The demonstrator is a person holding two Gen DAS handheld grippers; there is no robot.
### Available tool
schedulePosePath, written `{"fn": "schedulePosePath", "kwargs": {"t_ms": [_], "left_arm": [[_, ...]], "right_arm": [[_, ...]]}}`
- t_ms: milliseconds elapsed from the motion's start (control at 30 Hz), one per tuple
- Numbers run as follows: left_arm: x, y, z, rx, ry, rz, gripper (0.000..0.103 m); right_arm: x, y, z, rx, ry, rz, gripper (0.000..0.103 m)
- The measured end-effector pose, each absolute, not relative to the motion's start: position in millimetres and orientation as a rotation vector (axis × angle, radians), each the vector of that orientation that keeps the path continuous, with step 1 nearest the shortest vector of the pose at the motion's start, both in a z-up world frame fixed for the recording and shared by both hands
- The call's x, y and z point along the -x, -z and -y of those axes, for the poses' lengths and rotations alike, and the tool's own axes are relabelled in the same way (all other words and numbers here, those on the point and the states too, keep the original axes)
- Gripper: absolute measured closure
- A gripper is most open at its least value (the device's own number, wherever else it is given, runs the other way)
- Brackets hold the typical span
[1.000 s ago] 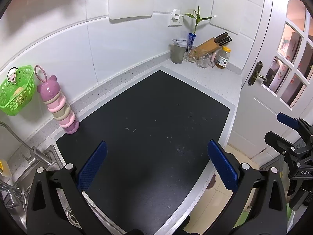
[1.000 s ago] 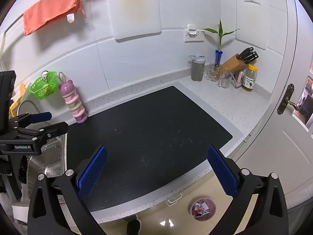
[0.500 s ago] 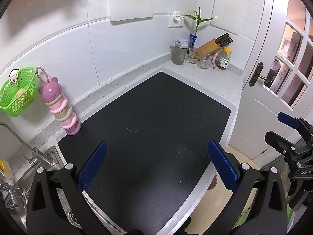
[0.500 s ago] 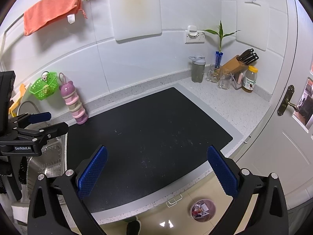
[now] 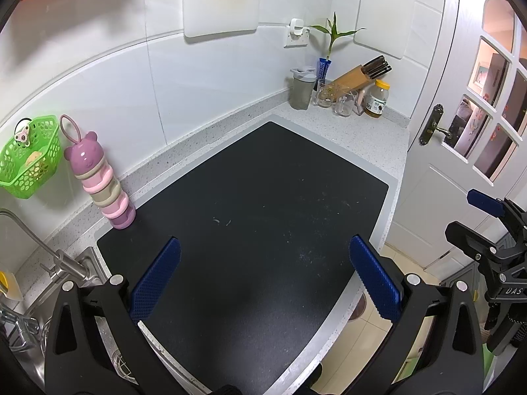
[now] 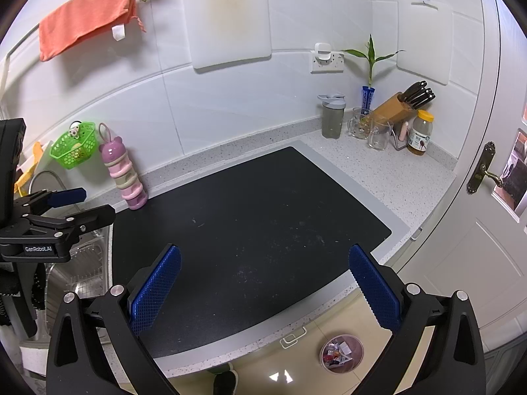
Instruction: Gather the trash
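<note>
Trash sits in the round bin (image 6: 341,351) on the floor, below the counter edge. Your left gripper (image 5: 263,276) and right gripper (image 6: 263,279) both hang over the black mat (image 5: 263,197), fingers spread wide, holding nothing. Only tiny crumbs (image 5: 221,221) show on the mat.

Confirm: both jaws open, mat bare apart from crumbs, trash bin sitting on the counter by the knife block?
Not quite. The trash bin sits on the floor below the counter edge, as the right wrist view shows, not by the knife block. The rest holds: both the left gripper and right gripper have open jaws, and the mat carries only crumbs.
</note>
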State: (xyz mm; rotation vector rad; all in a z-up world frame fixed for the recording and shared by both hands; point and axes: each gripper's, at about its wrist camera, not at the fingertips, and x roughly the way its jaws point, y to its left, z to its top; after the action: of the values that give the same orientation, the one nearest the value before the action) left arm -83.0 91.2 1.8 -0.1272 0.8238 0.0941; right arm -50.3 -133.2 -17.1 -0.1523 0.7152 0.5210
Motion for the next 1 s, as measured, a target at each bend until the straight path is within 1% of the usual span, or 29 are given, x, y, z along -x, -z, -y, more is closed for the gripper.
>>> {"fn": "schedulePosePath", "kwargs": {"t_ms": [1000], "left_arm": [[74.3,0.8,-93.7,0.124,-0.096,-0.834,0.003]], "right_arm": [[46.5,22.2,129.4,0.152,-0.525,-0.728,0.006]]}}
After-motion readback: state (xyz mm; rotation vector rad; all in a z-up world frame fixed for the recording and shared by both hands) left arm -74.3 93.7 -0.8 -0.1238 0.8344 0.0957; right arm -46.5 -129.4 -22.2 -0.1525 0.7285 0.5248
